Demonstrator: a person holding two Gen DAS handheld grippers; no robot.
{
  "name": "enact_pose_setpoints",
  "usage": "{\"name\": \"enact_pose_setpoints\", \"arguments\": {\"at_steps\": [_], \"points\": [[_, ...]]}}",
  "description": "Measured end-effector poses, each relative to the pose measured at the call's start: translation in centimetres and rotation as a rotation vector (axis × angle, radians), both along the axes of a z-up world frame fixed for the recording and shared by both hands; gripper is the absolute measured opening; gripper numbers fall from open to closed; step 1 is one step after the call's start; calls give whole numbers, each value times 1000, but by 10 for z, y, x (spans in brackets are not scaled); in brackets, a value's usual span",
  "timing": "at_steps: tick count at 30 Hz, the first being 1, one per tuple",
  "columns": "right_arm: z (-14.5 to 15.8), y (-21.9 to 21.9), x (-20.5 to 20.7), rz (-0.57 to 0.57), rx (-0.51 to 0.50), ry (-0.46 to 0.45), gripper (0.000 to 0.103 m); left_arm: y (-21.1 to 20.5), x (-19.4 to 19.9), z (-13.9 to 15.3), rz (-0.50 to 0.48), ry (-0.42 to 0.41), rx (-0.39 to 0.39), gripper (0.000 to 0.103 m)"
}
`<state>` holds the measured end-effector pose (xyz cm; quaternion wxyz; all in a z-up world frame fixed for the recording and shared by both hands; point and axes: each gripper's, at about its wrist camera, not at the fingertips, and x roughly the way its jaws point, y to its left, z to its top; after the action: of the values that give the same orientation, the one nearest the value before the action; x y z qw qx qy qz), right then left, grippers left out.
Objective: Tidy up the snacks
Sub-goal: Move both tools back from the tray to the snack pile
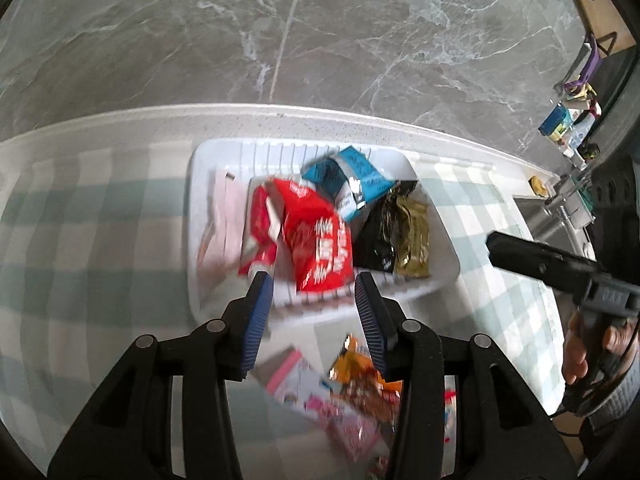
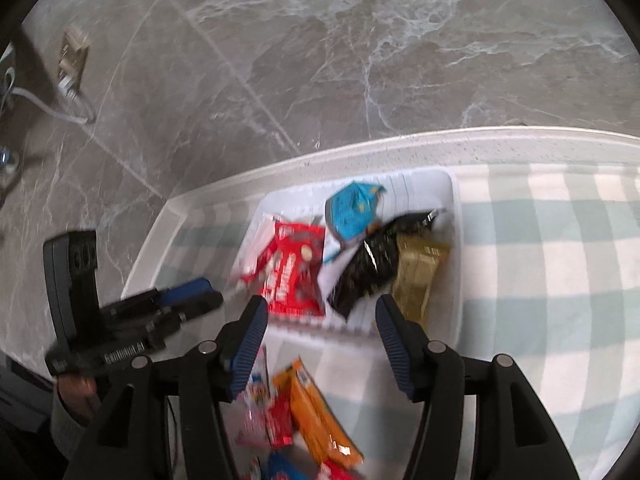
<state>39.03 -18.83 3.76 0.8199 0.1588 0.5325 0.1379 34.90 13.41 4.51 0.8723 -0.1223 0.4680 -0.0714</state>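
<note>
Desk (image 1: 100, 208), checked cloth, fills mid-frame and carries a white bin (image 1: 444, 240) at centre, its walls there to corral sorted snacks: red pack (image 1: 320, 240), blue pack (image 1: 348, 180), black pack (image 1: 376, 236), gold pack (image 1: 414, 236). Loose packs (image 2: 316, 412) lie unsorted at lower centre, just outside the bin; left tool (image 1: 316, 320) and right tool (image 2: 320, 344) both hang spread and empty above them, likely poised for a next pick.

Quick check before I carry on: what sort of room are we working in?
Probably a home kitchen: a stainless sink is set into the speckled white counter, bottles and containers stand beside it, and marbled grey tiles form the backdrop.
</note>
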Motion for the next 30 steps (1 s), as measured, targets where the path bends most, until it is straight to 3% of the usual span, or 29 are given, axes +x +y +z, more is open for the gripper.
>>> {"name": "enact_pose_setpoints", "arguments": {"at_steps": [5,15,30], "points": [[5,3,-43,28,-26,-2,59,-1,-36,0,12,19,-6,41],[-16,19,-128,47,51,96,60,-13,-105,-18,-5,67,6,42],[-56,26,-176,-29,245,239,60,-60,-176,-58,-238,146,59,47]]}}
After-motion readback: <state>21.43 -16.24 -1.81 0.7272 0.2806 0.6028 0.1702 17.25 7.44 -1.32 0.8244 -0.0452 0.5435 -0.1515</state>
